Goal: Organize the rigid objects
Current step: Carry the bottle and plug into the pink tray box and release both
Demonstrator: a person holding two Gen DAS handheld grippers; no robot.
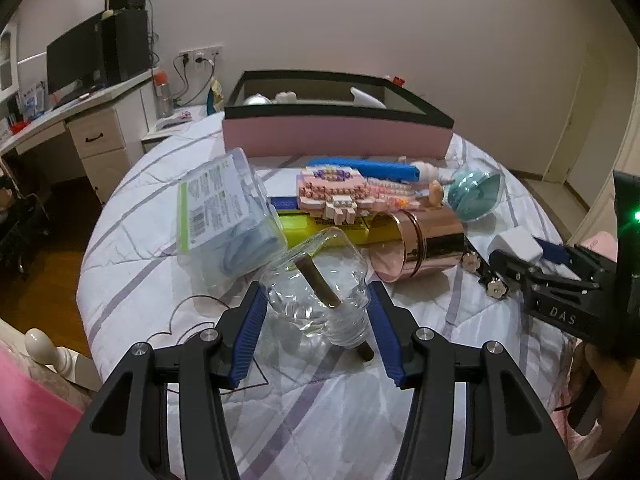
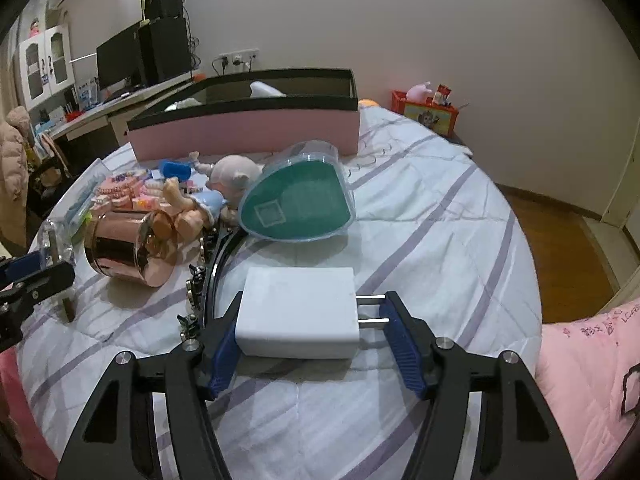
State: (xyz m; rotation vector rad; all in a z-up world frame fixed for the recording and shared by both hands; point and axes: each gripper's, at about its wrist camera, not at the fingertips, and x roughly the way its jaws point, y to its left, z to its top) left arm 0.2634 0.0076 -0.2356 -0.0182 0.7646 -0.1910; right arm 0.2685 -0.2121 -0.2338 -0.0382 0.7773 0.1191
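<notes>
Right wrist: charger prongs rightward.

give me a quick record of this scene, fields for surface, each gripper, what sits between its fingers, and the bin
surface: white quilt with purple stripes
left gripper: blue pads either side of a clear glass bottle with a brown stick inside, lying on its side
right gripper: around a white plug-in charger block, left pad at its end, right pad at the prongs; grip not certain
bin: pink box with black rim at the far side, a few items inside
nearby: rose-gold metal tin, on its side
</notes>
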